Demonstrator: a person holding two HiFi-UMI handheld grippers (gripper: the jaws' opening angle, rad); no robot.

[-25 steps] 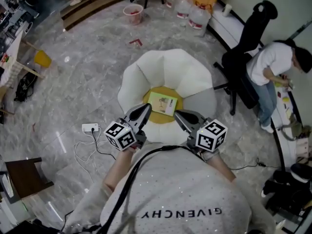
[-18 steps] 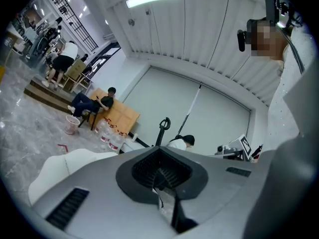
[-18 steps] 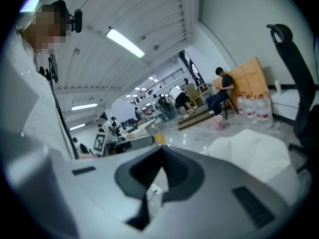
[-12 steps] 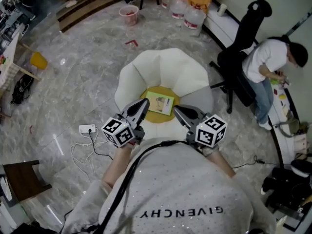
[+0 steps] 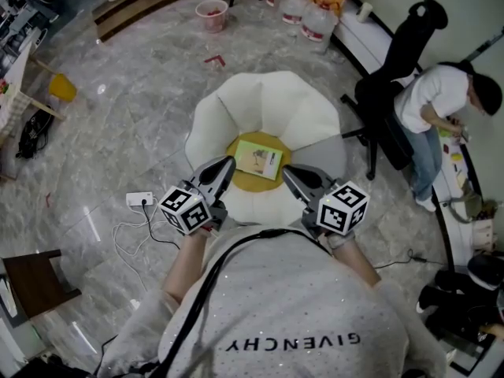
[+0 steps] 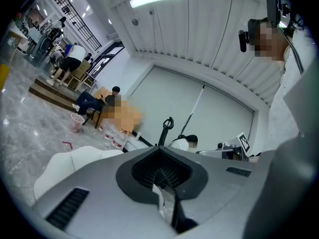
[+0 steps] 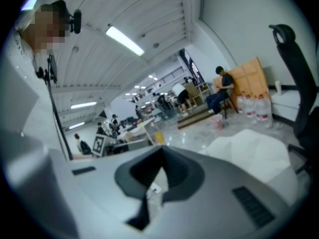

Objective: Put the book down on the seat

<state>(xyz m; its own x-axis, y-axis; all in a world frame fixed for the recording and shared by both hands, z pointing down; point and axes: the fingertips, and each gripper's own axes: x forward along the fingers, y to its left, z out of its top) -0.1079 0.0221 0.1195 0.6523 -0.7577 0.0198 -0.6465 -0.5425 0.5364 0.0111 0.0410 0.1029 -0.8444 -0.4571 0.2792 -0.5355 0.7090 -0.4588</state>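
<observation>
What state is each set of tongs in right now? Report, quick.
Left tongs: closed, empty.
Right tongs: closed, empty.
The book lies on the seat, held by neither.

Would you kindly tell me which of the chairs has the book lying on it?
The white petal-shaped chair in the middle: the book lies flat on its yellow cushion. The black office chair at right shows no book.

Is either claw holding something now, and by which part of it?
Nothing is held. The left claw and the right claw are both shut and empty; the book lies on the yellow seat cushion, apart from them.
</observation>
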